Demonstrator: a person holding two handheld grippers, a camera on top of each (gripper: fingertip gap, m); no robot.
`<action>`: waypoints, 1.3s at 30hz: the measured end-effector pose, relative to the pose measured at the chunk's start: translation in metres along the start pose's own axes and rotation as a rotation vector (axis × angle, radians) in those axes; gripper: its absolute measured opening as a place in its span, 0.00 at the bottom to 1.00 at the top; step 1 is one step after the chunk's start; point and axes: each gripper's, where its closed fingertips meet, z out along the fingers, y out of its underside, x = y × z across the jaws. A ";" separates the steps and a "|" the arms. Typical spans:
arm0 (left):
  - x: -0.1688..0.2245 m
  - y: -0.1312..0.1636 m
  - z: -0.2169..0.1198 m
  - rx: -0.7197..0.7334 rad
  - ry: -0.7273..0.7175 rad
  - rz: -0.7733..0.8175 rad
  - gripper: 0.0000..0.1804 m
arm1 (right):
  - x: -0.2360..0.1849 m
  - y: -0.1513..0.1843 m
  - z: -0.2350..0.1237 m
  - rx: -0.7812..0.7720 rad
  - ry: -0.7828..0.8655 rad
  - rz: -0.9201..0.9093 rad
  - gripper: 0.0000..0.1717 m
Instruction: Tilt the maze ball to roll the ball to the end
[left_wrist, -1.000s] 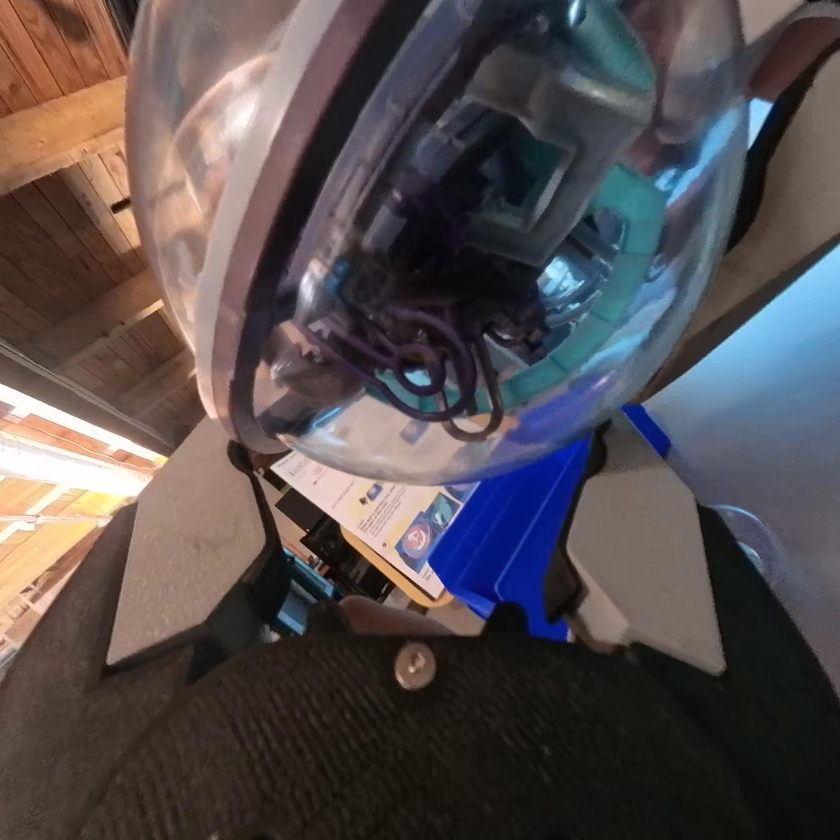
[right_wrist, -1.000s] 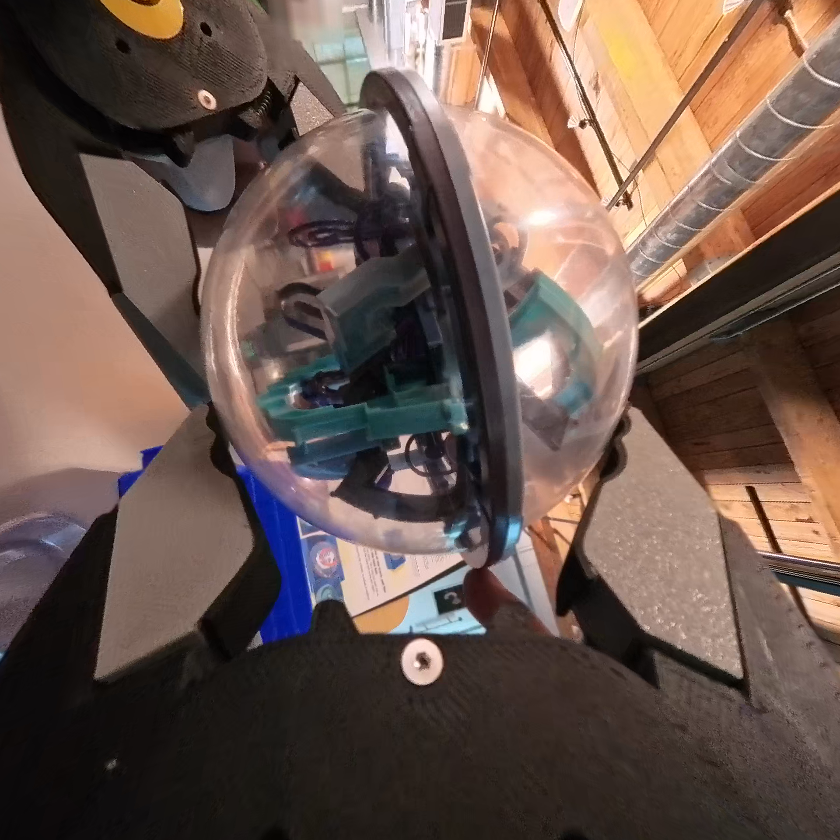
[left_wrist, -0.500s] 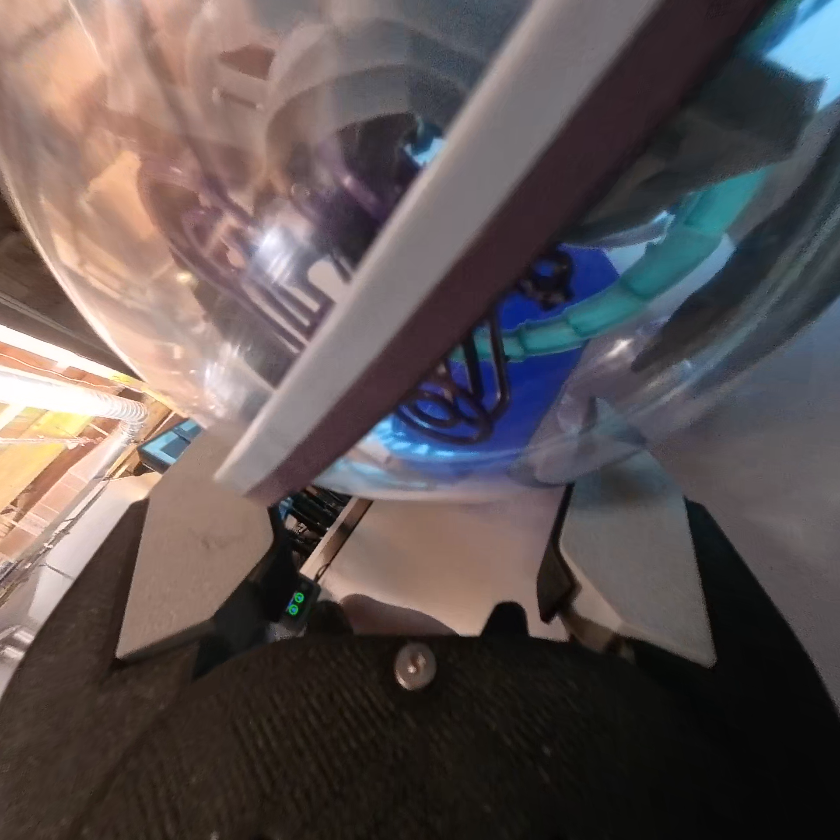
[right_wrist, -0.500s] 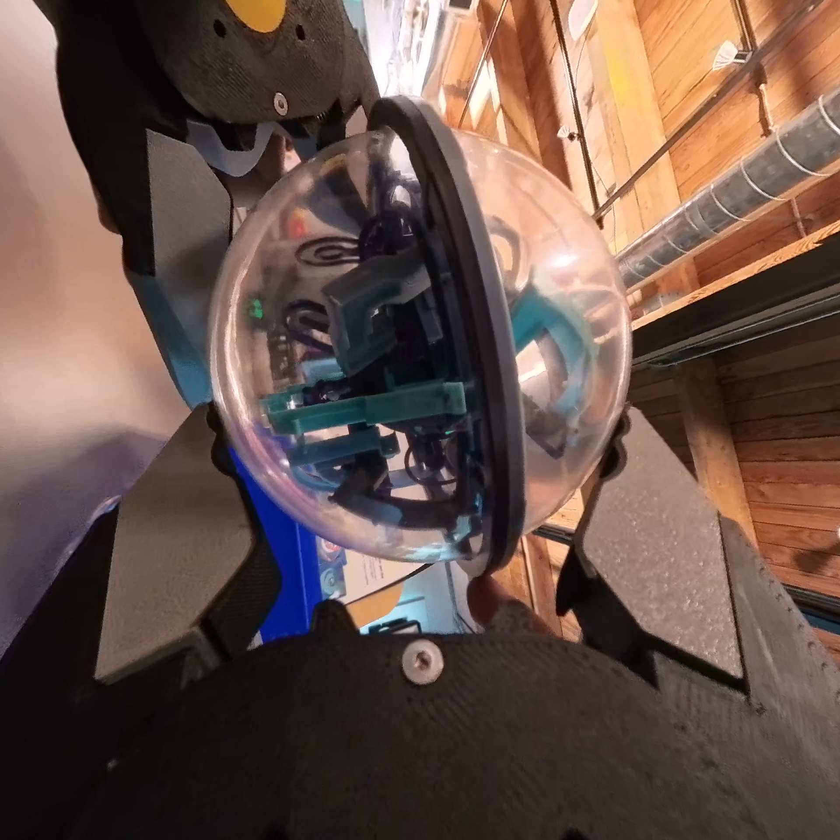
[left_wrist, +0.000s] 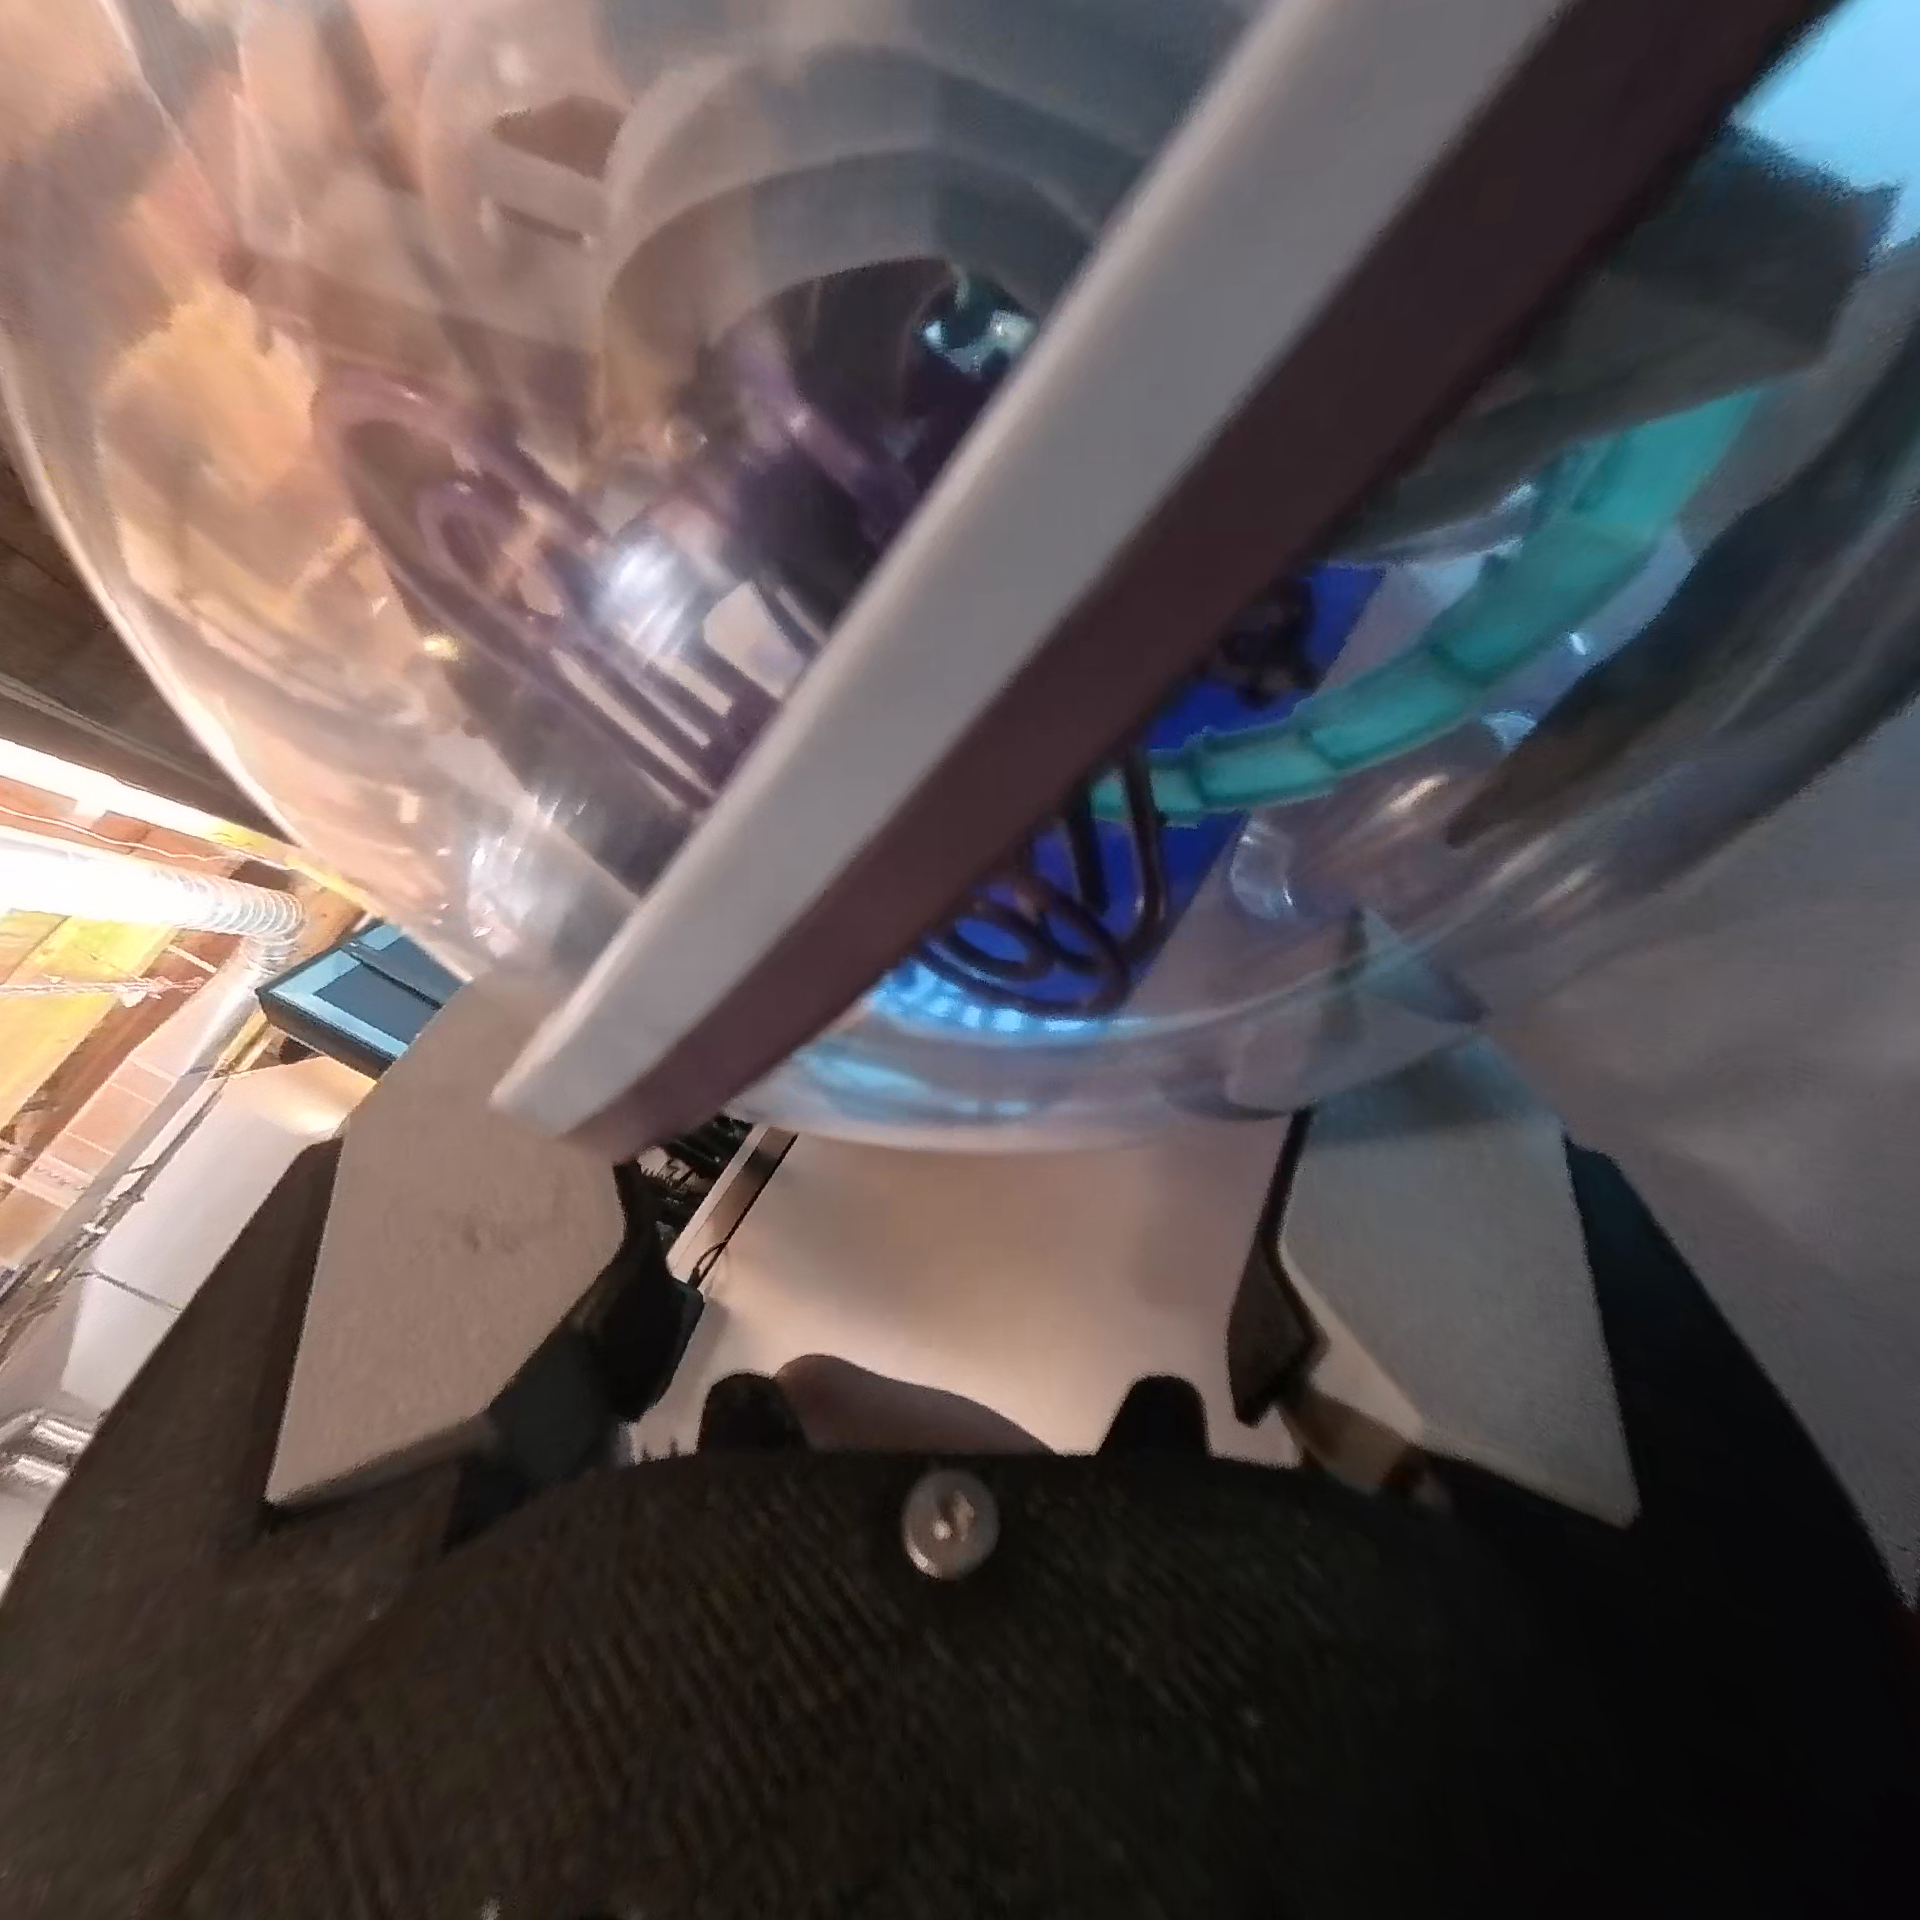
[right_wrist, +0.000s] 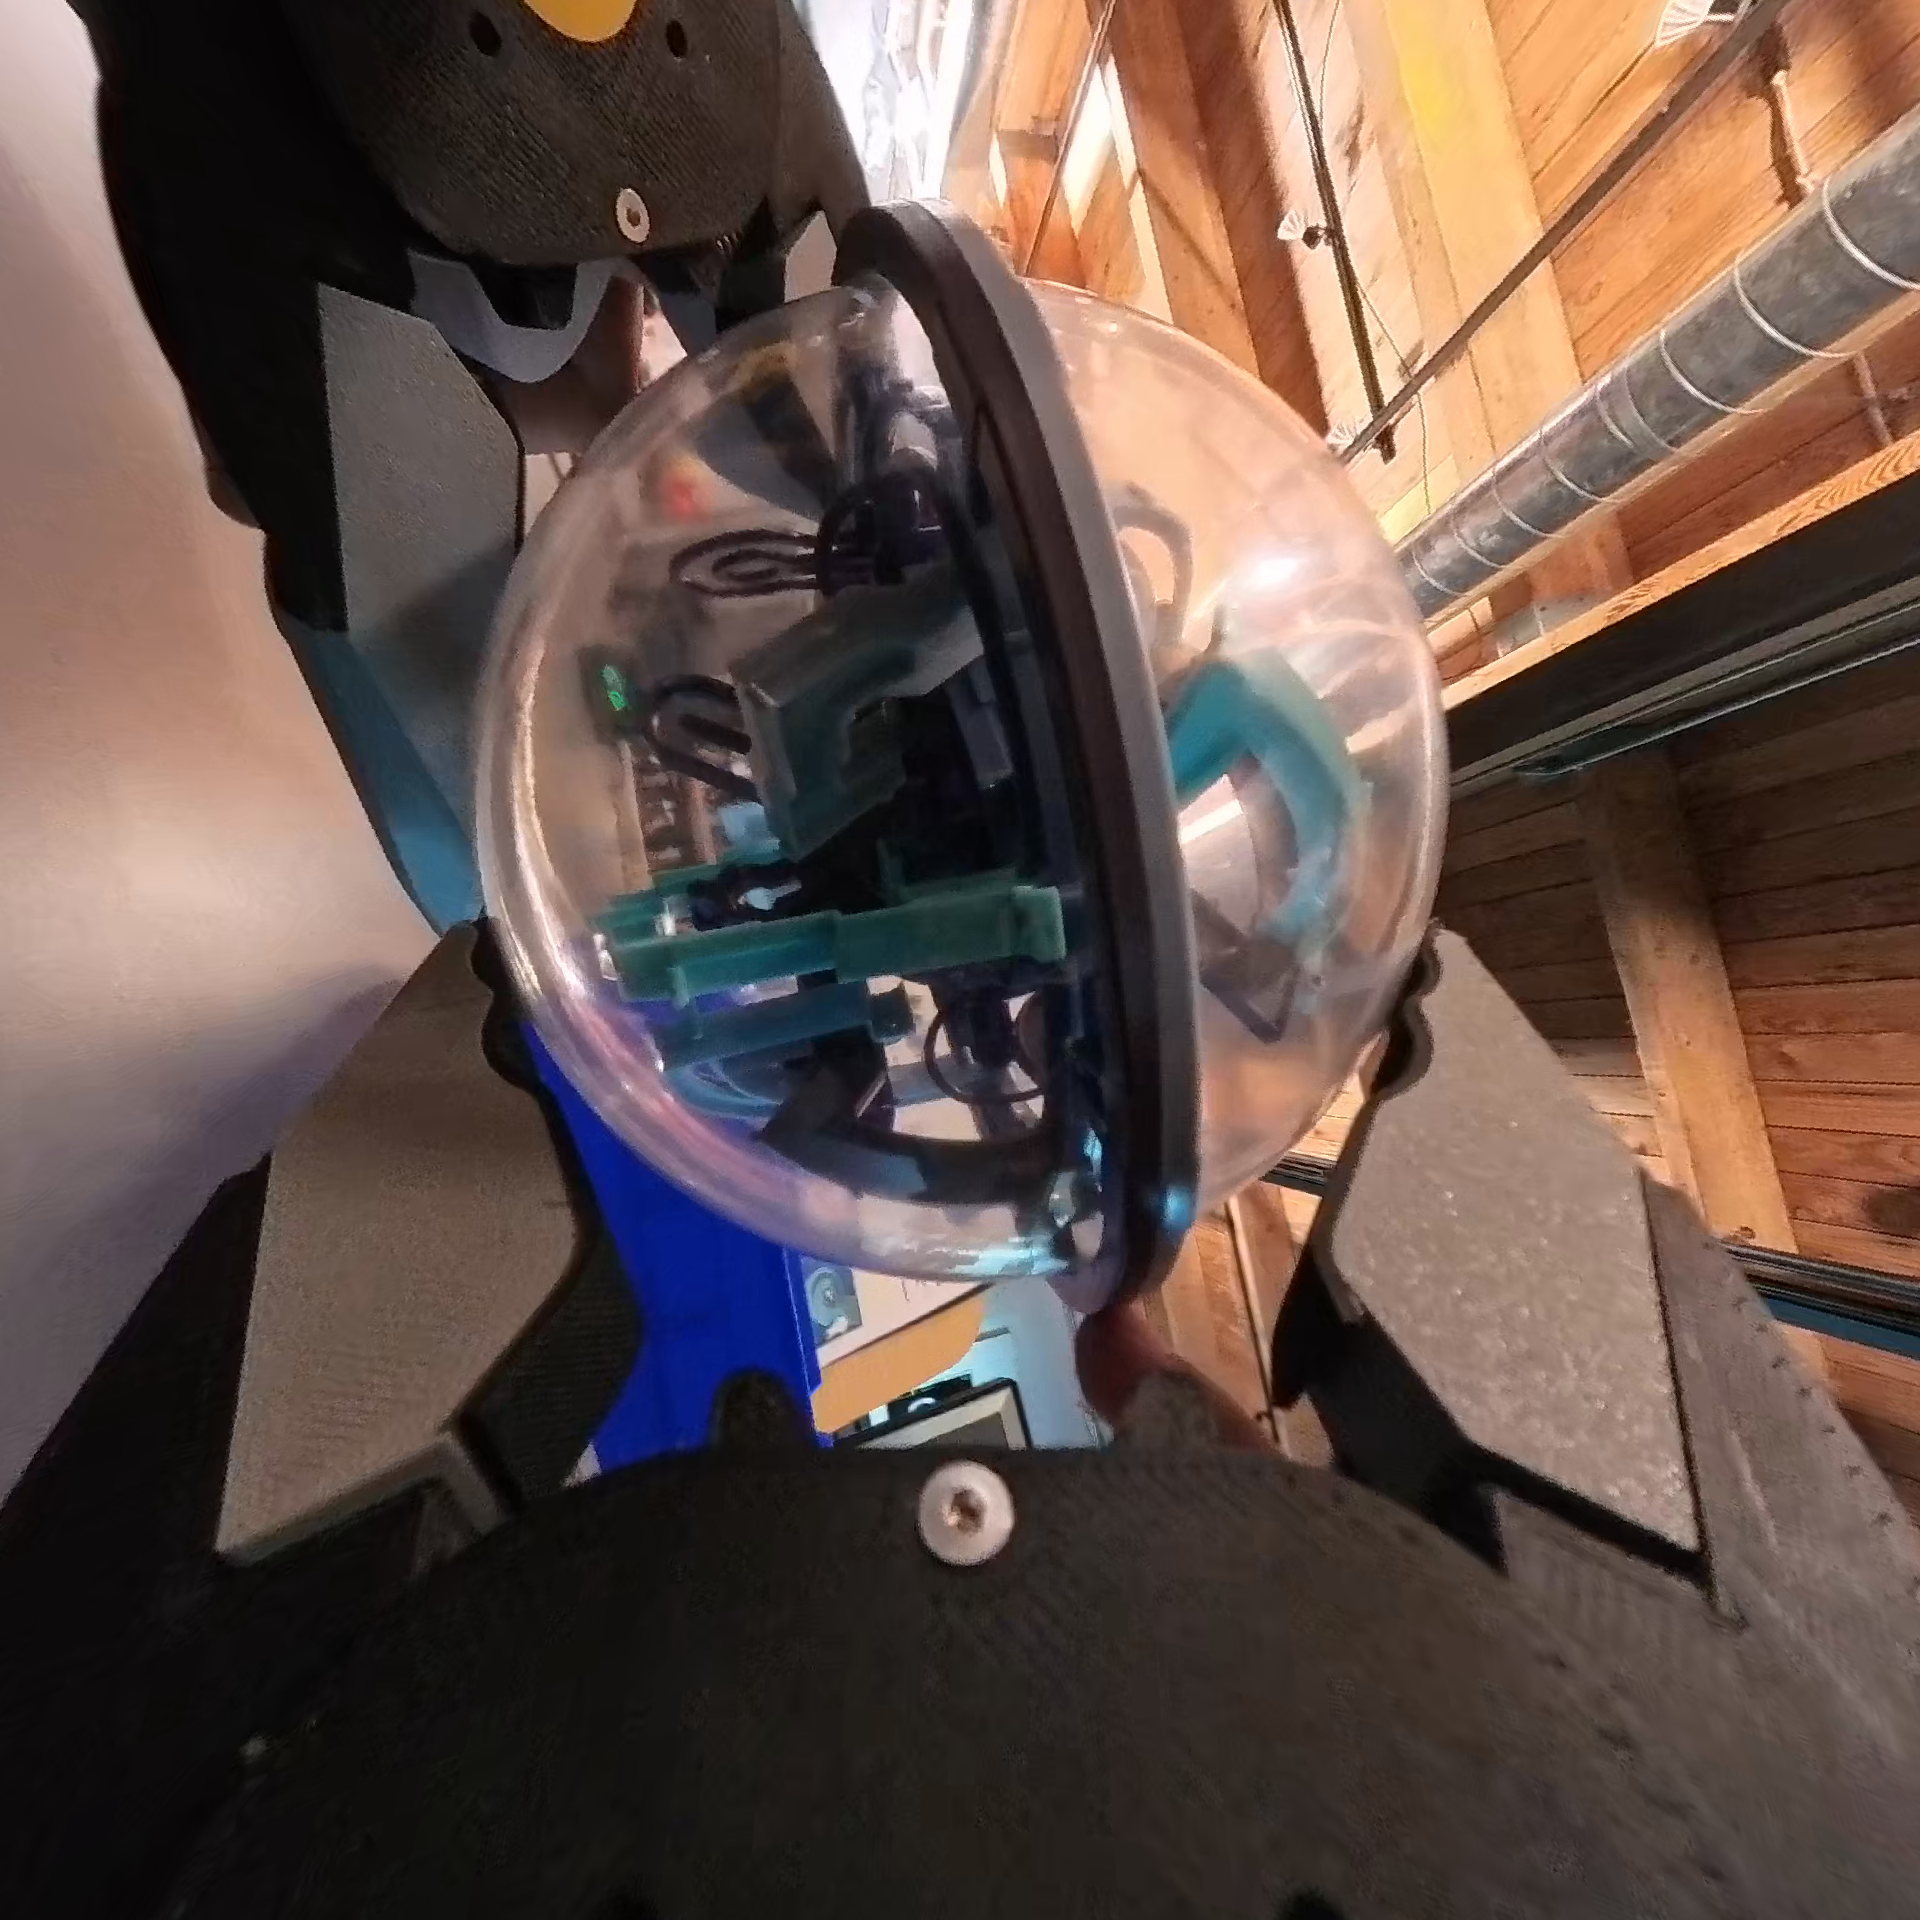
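A clear plastic maze ball (right_wrist: 966, 748), a see-through sphere with teal, grey and dark purple tracks inside and a dark band around its middle, is held up in the air between two handheld grippers. The right gripper (right_wrist: 961, 966) holds it from below: its two grey fingers (right_wrist: 416, 1195) are spread wide, one pressing on each side of the sphere's lower half, with the band running nearly upright between them. The left gripper (right_wrist: 582, 343) reaches in from the far upper left, one grey finger lying against the sphere's far left side. In that gripper's own close, blurred view the ball fills the upper picture and sits wedged between its widely parted fingers (left_wrist: 436, 1247). Behind are a wooden plank ceiling (right_wrist: 1558, 208), a silver duct (right_wrist: 1662, 395), and a blue bin (right_wrist: 686, 1299) at lower left.
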 end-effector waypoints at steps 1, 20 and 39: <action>0.000 -0.001 0.000 0.002 -0.002 0.003 0.76 | 0.000 0.000 -0.001 -0.001 0.003 -0.002 0.92; 0.004 0.004 -0.012 -0.050 -0.002 0.073 0.76 | -0.009 -0.005 -0.007 0.008 0.053 0.070 0.92; 0.001 0.000 -0.006 -0.069 0.019 0.056 0.76 | -0.002 0.008 -0.002 -0.005 0.009 0.144 0.92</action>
